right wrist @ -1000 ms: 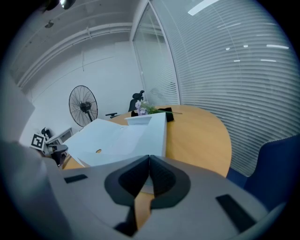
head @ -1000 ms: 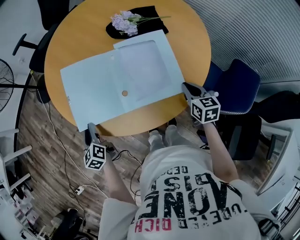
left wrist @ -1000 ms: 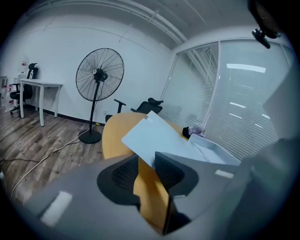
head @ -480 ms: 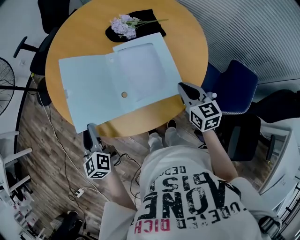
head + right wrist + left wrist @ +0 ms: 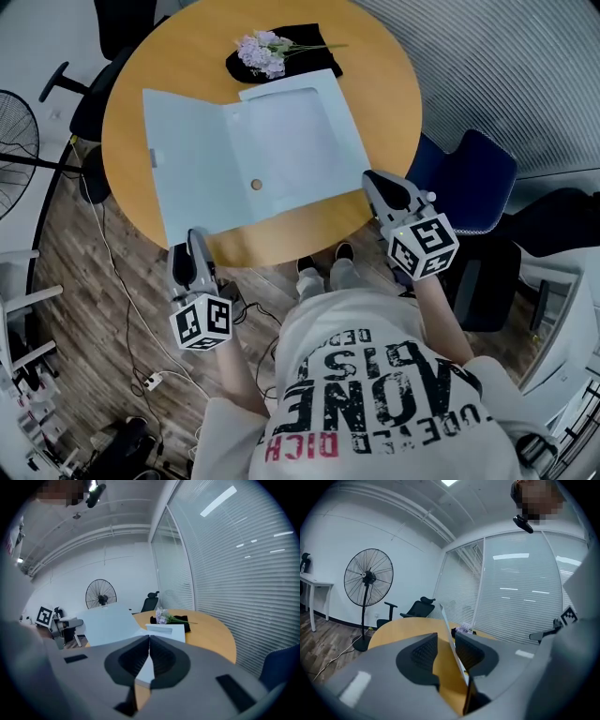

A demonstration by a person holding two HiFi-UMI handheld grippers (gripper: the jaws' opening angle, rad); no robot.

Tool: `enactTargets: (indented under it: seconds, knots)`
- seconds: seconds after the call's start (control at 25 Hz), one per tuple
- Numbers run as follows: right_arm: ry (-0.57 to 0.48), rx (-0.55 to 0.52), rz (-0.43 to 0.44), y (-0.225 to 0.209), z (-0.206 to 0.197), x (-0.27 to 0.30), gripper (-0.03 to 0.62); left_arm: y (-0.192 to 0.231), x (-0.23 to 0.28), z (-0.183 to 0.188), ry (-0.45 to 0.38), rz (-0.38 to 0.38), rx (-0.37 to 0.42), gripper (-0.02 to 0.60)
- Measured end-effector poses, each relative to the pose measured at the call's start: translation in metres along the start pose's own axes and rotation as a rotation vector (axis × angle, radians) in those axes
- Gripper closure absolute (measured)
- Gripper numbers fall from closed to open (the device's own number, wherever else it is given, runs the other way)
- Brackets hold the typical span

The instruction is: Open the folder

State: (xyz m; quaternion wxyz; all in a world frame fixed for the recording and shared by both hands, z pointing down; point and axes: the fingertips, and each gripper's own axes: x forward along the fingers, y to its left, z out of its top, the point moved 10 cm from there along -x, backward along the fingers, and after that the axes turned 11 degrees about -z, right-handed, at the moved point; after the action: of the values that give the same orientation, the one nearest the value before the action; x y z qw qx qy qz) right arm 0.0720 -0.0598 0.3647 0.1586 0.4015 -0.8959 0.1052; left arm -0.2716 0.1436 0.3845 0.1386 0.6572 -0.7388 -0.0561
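A light blue folder [image 5: 291, 141] lies open on the round wooden table [image 5: 375, 75]. Its left cover [image 5: 187, 159] is lifted off the table and tilts up. My left gripper [image 5: 194, 240] is at that cover's near corner. In the left gripper view the cover's thin edge [image 5: 450, 637] stands between the parted jaws of this gripper [image 5: 446, 638]. It leans towards the right pad, with a gap on the left side. My right gripper [image 5: 371, 177] is shut on the folder's near right corner [image 5: 146, 670], and its pads [image 5: 140, 656] meet above the sheet.
Purple flowers [image 5: 265, 52] lie on a black cloth [image 5: 314, 54] at the table's far side. A blue chair [image 5: 473, 173] stands to the right and a standing fan [image 5: 369, 578] to the left. Cables run over the wooden floor [image 5: 112, 309].
Both grippers have risen towards the camera. The left one went from below the table edge up to the cover's near corner. The left cover has tilted up off the table.
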Motion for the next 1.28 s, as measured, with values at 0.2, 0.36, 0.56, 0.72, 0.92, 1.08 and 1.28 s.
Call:
enactTargets:
  seconds: [0.2, 0.36, 0.56, 0.72, 0.92, 1.08, 1.28]
  knots:
    - [-0.025, 0.021, -0.002, 0.005, 0.011, -0.013, 0.582, -0.015, 0.002, 0.016, -0.034, -0.049, -0.001, 0.474]
    - [-0.036, 0.033, 0.010, 0.009, 0.013, -0.020, 0.582, -0.026, 0.002, 0.029, -0.067, -0.083, -0.006, 0.474]
    - [-0.060, 0.045, 0.016, 0.014, 0.017, -0.027, 0.582, -0.039, 0.004, 0.046, -0.101, -0.135, 0.025, 0.474]
    - [-0.088, 0.058, 0.016, 0.021, 0.026, -0.034, 0.582, -0.047, 0.003, 0.059, -0.116, -0.152, 0.030, 0.474]
    - [-0.124, 0.062, 0.012, 0.029, 0.037, -0.042, 0.582, -0.053, 0.000, 0.071, -0.138, -0.177, 0.017, 0.474]
    - [-0.153, 0.070, 0.007, 0.037, 0.045, -0.051, 0.582, -0.058, -0.004, 0.083, -0.154, -0.205, 0.035, 0.476]
    - [-0.200, 0.063, 0.006, 0.046, 0.059, -0.063, 0.582, -0.068, -0.004, 0.091, -0.152, -0.259, 0.056, 0.491]
